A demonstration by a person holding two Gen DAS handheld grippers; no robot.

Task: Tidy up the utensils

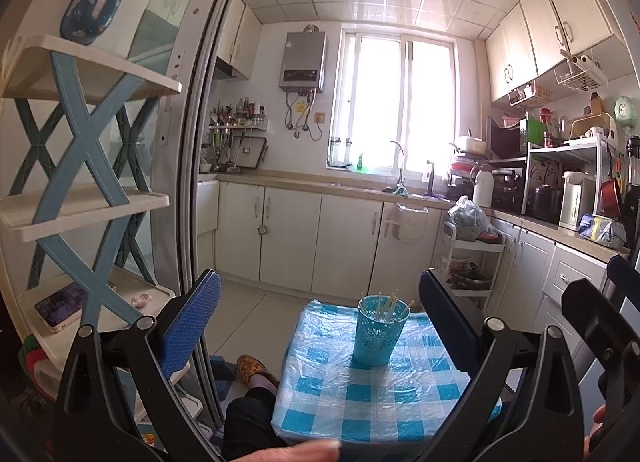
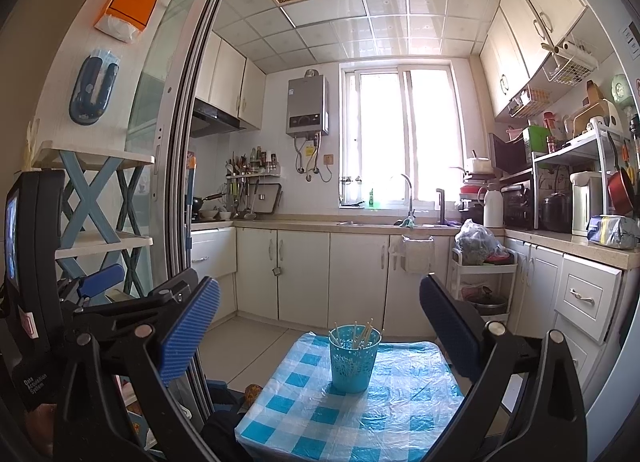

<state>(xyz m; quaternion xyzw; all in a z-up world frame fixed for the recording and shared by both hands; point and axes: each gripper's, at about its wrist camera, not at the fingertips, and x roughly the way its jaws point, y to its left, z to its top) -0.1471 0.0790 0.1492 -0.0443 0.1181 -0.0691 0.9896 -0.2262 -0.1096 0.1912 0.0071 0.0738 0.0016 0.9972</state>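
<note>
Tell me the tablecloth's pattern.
Blue-and-white checks on the tablecloth, clearest in the right wrist view.

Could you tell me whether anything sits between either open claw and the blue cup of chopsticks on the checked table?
Nothing visible does. The blue cup stands alone on the checked table, with only bare cloth between it and the right claw. The left claw has the same open path, and both are open and empty.

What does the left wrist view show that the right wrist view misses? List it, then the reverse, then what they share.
Only the left wrist view shows a phone on the bottom shelf and a patterned slipper beside the table. Only the right wrist view shows an orange packet on the wall and the left gripper's black body. Both show the blue cup of chopsticks standing on the checked table, with both grippers open and empty.
</note>
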